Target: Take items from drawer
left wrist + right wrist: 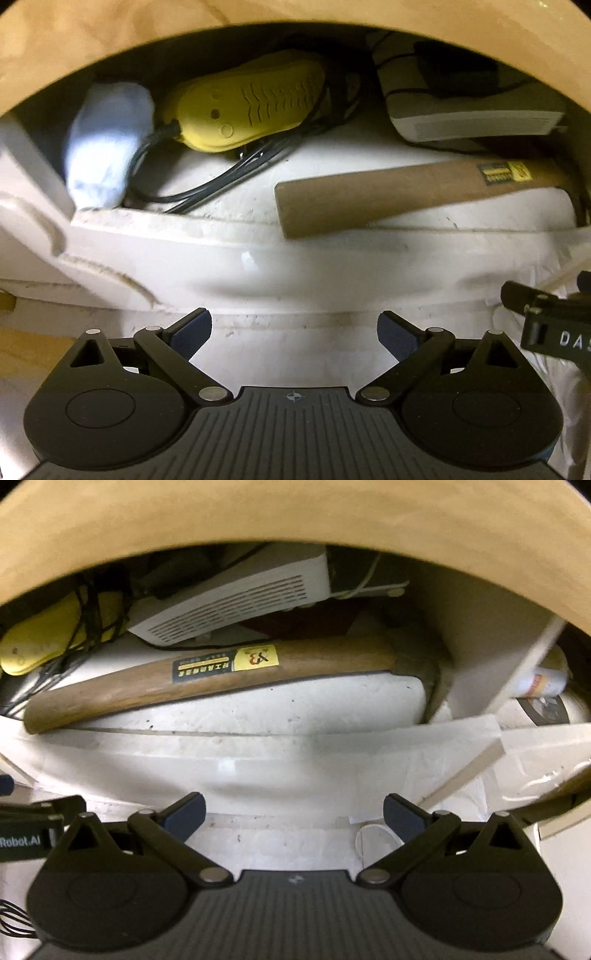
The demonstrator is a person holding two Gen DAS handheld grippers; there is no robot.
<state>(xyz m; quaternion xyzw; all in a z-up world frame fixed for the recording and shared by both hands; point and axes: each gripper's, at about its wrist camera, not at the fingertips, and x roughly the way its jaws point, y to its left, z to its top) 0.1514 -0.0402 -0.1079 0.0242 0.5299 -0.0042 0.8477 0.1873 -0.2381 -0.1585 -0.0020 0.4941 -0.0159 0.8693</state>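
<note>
The white drawer point(258, 254) stands open under a wooden top. Inside lie a wooden-handled hammer point(406, 195) with a yellow label, a yellow plastic device point(243, 107) with black cables, a white cloth bundle point(107, 144) and a white vented box point(476, 122). The hammer point(221, 675), the box point(236, 605) and the yellow device point(40, 642) also show in the right wrist view. My left gripper point(294, 334) is open and empty in front of the drawer's front wall. My right gripper point(293, 818) is open and empty, also in front of the drawer point(258, 760).
The wooden top point(295, 517) overhangs the drawer closely. A tube or can point(543, 681) lies in a space to the right of the drawer's side wall. The right gripper's body point(554, 325) shows at the left view's right edge. A white cord loop point(369, 838) lies below.
</note>
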